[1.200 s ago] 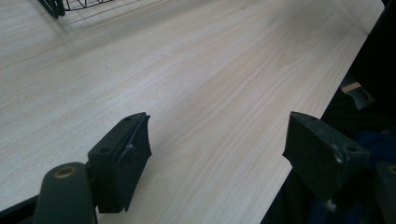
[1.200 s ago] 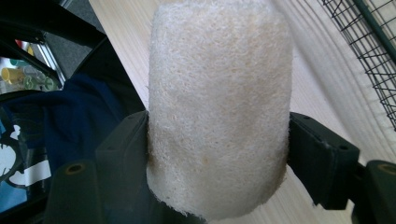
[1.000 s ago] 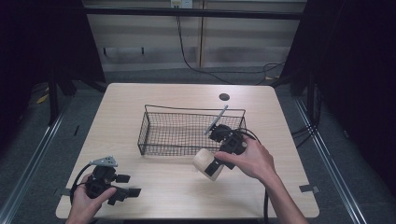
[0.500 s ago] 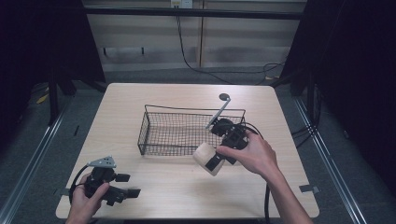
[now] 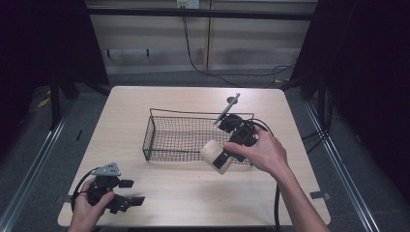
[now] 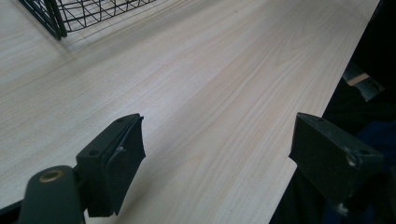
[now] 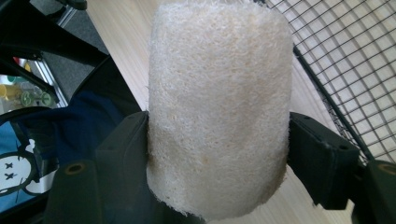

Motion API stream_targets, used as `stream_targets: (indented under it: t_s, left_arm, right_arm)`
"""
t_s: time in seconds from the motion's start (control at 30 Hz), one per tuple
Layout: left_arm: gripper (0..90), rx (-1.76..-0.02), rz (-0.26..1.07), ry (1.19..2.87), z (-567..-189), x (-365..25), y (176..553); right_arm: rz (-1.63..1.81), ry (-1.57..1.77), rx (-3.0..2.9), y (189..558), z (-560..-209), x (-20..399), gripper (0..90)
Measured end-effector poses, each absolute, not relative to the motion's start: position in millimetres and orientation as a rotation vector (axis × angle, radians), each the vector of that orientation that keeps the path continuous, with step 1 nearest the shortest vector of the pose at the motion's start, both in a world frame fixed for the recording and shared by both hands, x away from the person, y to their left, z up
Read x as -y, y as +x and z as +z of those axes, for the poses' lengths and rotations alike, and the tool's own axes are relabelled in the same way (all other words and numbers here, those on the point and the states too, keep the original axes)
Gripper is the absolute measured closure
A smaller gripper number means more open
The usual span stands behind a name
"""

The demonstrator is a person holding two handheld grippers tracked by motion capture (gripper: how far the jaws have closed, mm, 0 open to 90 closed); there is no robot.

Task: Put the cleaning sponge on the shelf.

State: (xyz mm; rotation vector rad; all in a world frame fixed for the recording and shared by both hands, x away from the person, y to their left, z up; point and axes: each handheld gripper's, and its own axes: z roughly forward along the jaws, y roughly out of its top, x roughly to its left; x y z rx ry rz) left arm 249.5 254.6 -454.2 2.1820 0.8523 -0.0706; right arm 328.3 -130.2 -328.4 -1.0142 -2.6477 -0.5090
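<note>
**Loofah held over the basket's near edge**

Pale wood table (image 5: 159, 104) stands on a grey floor, with dark curtains at both sides and a light panelled wall behind. A black wire basket (image 5: 169, 140) sits near the middle of the table.

The right gripper (image 5: 220, 158), held in the person's right hand (image 5: 261, 152), has its jaws clamped on a cream loofah (image 5: 211, 151). In the high view the loofah sits at the basket's near right rim, off the table; whether it touches the wire I cannot tell. In the right gripper view the loofah (image 7: 219, 107) is a rough, fibrous cylinder pressed between both black pads, with the basket mesh (image 7: 355, 60) to its right.

The left gripper (image 5: 126, 193) rests at the near left corner of the table in the left hand (image 5: 89, 208). In the left gripper view its jaws stand wide apart, holding nothing, above bare wood by the table edge, with a basket corner (image 6: 56, 16) at top left
</note>
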Motion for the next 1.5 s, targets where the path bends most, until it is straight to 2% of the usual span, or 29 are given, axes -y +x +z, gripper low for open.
stream_targets:
  t_s: [0.93,1.5]
  left_arm:
    - [16.7,-0.841,-0.100,2.171,-453.5,-255.2,250.0]
    - [16.7,-0.855,-0.096,2.178,-454.3,-254.7,250.5]
  right_arm:
    - [-0.584,-1.245,2.567,364.0,-309.9,155.2,25.2]
    - [-0.575,-1.427,2.512,378.1,-314.4,170.9,25.1]
